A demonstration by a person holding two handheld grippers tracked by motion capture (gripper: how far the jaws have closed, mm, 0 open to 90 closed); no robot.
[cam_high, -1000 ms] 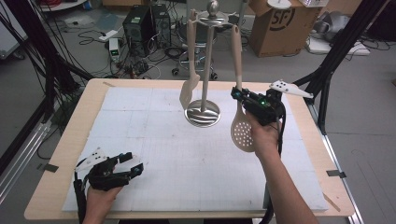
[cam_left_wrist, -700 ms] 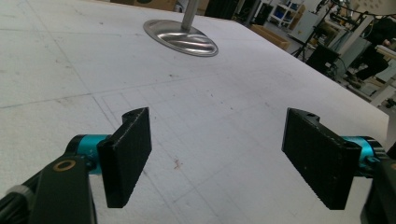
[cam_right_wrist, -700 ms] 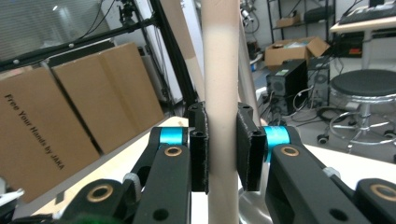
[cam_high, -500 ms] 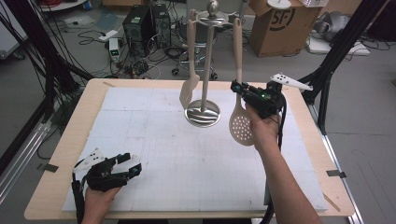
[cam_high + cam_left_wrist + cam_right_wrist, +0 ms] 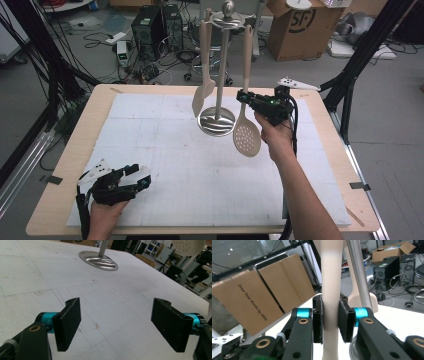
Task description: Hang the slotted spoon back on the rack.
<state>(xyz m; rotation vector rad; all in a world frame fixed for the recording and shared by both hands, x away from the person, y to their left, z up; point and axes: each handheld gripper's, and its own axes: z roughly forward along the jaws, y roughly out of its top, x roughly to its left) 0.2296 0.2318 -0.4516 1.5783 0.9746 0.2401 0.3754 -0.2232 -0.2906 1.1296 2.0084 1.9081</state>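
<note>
Left claw [image 5: 142,180]: rests low at the near left corner of the table [image 5: 75,150], on the white foam sheet [image 5: 165,150] that covers the table top. A hand grips its body from below. In the left gripper view its two black pads [image 5: 67,323] stand wide apart with bare sheet between them; the claw is open and holds nothing.

Beige spatula [image 5: 203,92]: hangs from the left hook of the utensil stand, blade down, clear of the table and just left of the pole.

Utensil stand [image 5: 220,65]: a steel pole with a ball top and a round polished base plate [image 5: 216,121], set on the sheet toward the far middle of the table. The base also shows in the left gripper view, well beyond the open pads.

Beige slotted spoon [image 5: 247,132]: hangs at the right side of the stand, handle upright beside the pole, perforated bowl down and raised off the sheet, just right of the base plate.

Right claw [image 5: 242,96]: held up in the air by the right hand [image 5: 275,137], pointing left toward the stand. In the right gripper view the spoon's handle [image 5: 331,290] runs upright between the two pads, which sit close against either side of it; the claw is clasped round the handle, its jaws having just eased apart slightly.

Cardboard box [image 5: 297,25]: on the floor behind the table, at far right.
</note>
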